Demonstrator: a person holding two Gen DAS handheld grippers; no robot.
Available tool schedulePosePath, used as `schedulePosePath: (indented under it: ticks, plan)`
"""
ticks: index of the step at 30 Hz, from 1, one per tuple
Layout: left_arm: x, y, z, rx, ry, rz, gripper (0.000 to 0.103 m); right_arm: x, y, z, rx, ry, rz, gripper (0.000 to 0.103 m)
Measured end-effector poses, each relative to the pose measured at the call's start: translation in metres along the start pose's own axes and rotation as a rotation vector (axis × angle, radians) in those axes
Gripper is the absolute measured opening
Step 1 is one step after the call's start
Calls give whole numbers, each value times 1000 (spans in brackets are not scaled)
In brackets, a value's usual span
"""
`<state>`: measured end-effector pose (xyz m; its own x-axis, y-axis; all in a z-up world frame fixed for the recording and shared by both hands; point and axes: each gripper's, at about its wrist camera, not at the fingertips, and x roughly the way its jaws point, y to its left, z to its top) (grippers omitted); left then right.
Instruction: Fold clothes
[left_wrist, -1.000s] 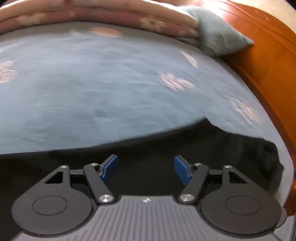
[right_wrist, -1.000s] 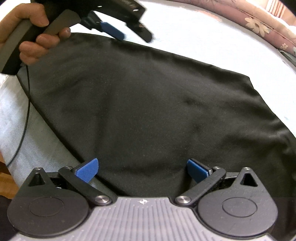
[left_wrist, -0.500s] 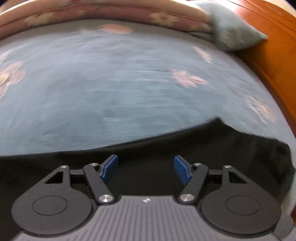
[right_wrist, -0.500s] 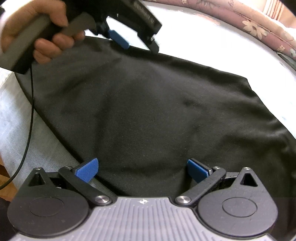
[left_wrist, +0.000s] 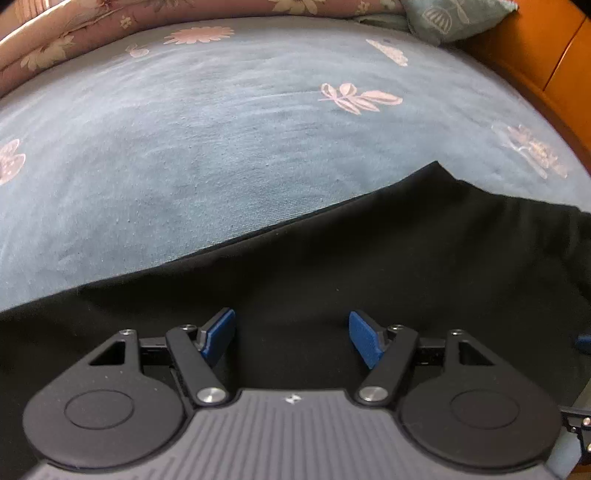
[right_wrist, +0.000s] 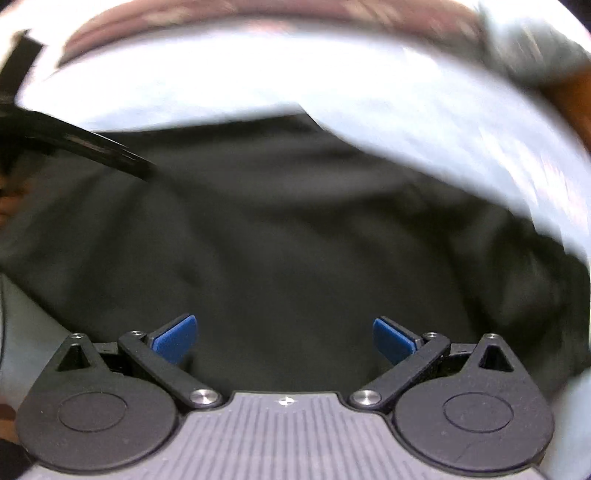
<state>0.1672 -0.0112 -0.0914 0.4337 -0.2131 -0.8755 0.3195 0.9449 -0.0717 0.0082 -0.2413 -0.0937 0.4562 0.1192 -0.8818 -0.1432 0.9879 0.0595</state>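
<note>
A black garment (left_wrist: 369, 266) lies flat on the blue flowered bed sheet (left_wrist: 207, 140). My left gripper (left_wrist: 291, 338) is open and empty, its blue pads over the cloth near the far edge. In the blurred right wrist view the same garment (right_wrist: 280, 236) fills the middle. My right gripper (right_wrist: 284, 338) is open and empty over the cloth near its near edge. The left tool shows as a dark bar (right_wrist: 88, 144) at the left of the right wrist view.
A pink flowered quilt (left_wrist: 110, 22) lies rolled along the far side of the bed. A blue-grey pillow (left_wrist: 450, 14) sits at the far right. An orange wooden bed frame (left_wrist: 535, 48) runs along the right.
The left gripper has swung over the garment's far edge, and the view has shifted left along the sheet. The right gripper is moving fast and its view has turned blurred. Both stay open.
</note>
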Motion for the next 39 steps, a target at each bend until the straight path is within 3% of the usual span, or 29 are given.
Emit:
schedulePosePath:
  ticks: [3,5,8,11,14,17,19,24,29,33,39]
  plan:
    - [-2,-9,7,6,16,9,67,-2,-15,-10,60,34,14,103]
    - [-8,-23,15,18,8,-46,67,-9,-18,-8,90,33,36,103]
    - [-14,-62,29,89,-13,-150,68,-24,-30,-4,128,-41,32,103]
    - [-13,-108,40,160,-36,-291,68,-31,-45,0,119,-105,-38,103]
    - [0,-148,44,198,-41,-383,68,-29,-72,-3,141,-108,-101,103]
    - [18,-169,44,219,-15,-378,68,-27,-95,-16,200,-68,-130,103]
    - [33,-173,43,224,20,-329,67,-30,-108,-27,246,-68,-99,103]
    - [31,-185,51,272,35,-311,70,-34,-116,-38,247,-77,-64,103]
    - [8,-225,67,328,-6,-487,70,-49,-107,-34,204,-127,-46,103]
    - [16,-263,73,350,13,-623,70,-52,-105,-37,203,-124,-23,103]
    - [49,-287,71,347,32,-587,70,-54,-107,-43,210,-130,-17,103]
